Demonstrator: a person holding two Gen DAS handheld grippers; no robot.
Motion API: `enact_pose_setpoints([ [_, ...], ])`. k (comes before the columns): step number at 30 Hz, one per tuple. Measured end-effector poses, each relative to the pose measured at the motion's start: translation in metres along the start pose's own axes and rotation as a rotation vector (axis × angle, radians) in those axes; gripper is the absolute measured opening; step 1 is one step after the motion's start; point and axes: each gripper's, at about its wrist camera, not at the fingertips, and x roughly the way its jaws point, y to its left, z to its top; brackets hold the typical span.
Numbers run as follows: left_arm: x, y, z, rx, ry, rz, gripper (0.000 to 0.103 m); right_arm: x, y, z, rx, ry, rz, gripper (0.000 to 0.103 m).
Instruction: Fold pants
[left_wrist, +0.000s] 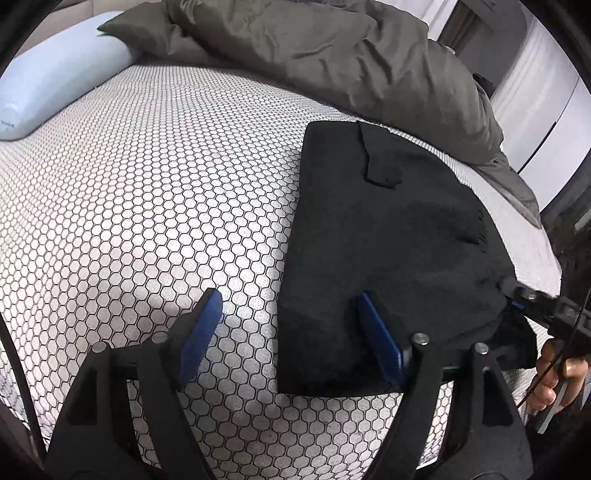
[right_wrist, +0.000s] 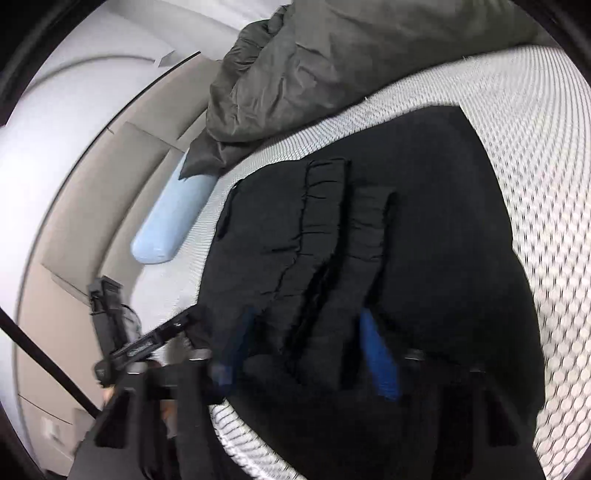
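Observation:
Black pants (left_wrist: 388, 240) lie folded into a long flat rectangle on the honeycomb-patterned bed sheet (left_wrist: 147, 203). My left gripper (left_wrist: 288, 301) is open and empty, its right blue pad over the pants' near left edge, its left pad over bare sheet. My right gripper (right_wrist: 306, 321) is open in its own blurred view, its blue pads on either side of the gathered waistband (right_wrist: 325, 236) of the pants (right_wrist: 424, 221). The right gripper also shows in the left wrist view (left_wrist: 524, 295), at the pants' right edge.
A rumpled grey duvet (left_wrist: 332, 48) lies along the far side of the bed. A light blue bolster pillow (left_wrist: 55, 85) lies at the far left. The bed's right edge and white wardrobe doors (left_wrist: 546, 92) are at the right.

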Motion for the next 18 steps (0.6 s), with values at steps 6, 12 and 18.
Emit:
enact_pose_setpoints([
  [6,-0.004,0.009,0.000,-0.033,-0.001,-0.027,0.075,-0.042,0.029,-0.002,-0.075,-0.095,0.039,0.009],
  [12,-0.011,0.018,-0.001,-0.046,-0.008,-0.022,0.075,-0.079,0.044,-0.018,-0.110,-0.131,0.049,0.004],
  [18,-0.016,0.021,-0.001,-0.053,-0.007,-0.012,0.075,-0.044,0.001,-0.028,-0.074,-0.010,-0.112,0.005],
])
